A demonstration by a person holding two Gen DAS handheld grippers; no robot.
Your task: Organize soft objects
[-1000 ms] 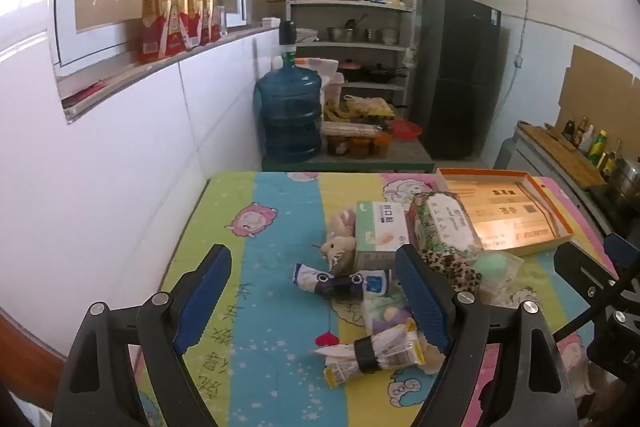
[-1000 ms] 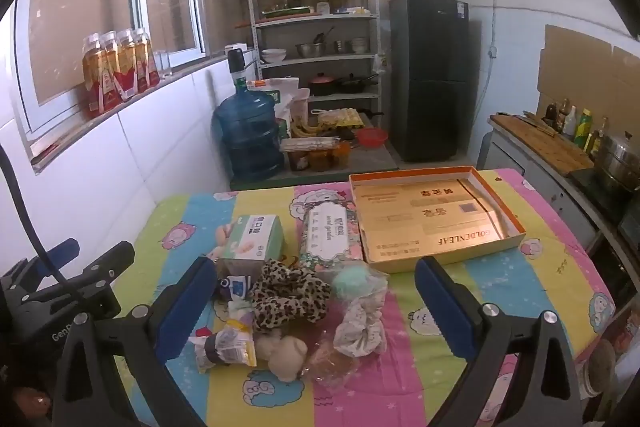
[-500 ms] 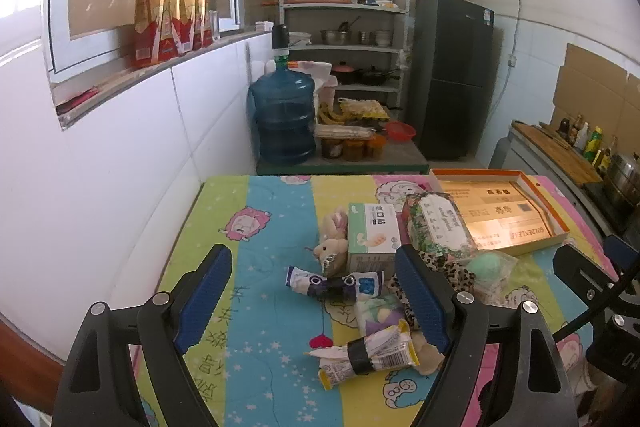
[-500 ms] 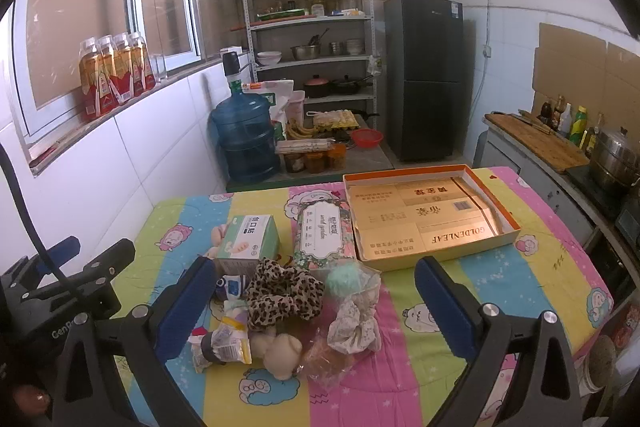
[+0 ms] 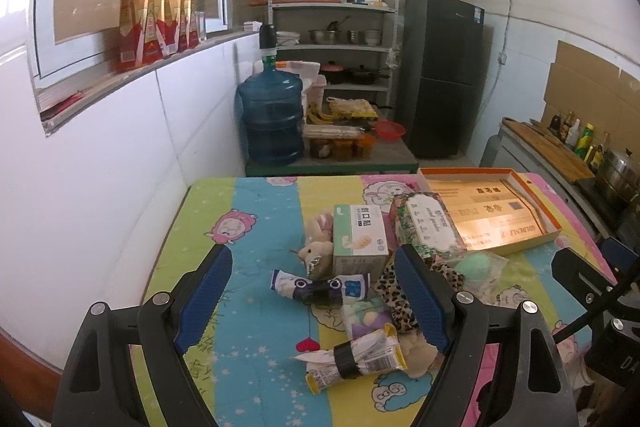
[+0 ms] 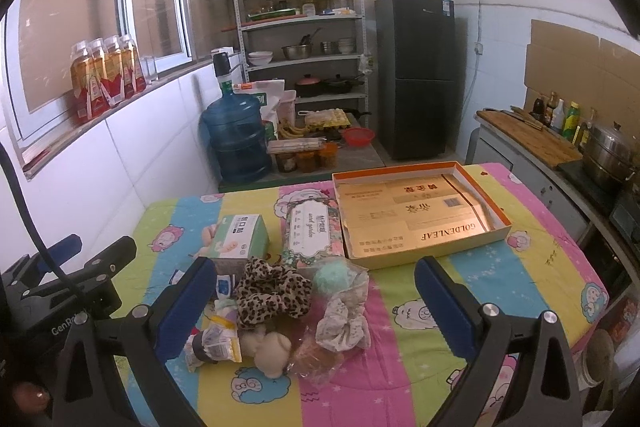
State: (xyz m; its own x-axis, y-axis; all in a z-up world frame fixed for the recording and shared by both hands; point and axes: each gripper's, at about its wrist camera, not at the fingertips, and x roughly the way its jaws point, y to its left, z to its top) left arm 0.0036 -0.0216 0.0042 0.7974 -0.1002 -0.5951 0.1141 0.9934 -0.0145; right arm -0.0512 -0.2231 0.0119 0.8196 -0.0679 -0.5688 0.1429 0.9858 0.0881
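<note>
Soft things heaped beside the gold box, both claws spread wide above them.

We take the shallow gold box as our landmark: the leopard scrunchie lies in front of its near left corner, with a mint puff in a clear bag and a pale scrunchie just beside it. Left of the box sit a floral tissue pack and a green carton. A beige plush shows whole only in the right wrist view; the left wrist view hides most of it behind a banded packet (its print too small to read). That view alone shows a small plush animal left of the carton. The left gripper and right gripper hold nothing, jaws apart, above the striped cloth.
</note>
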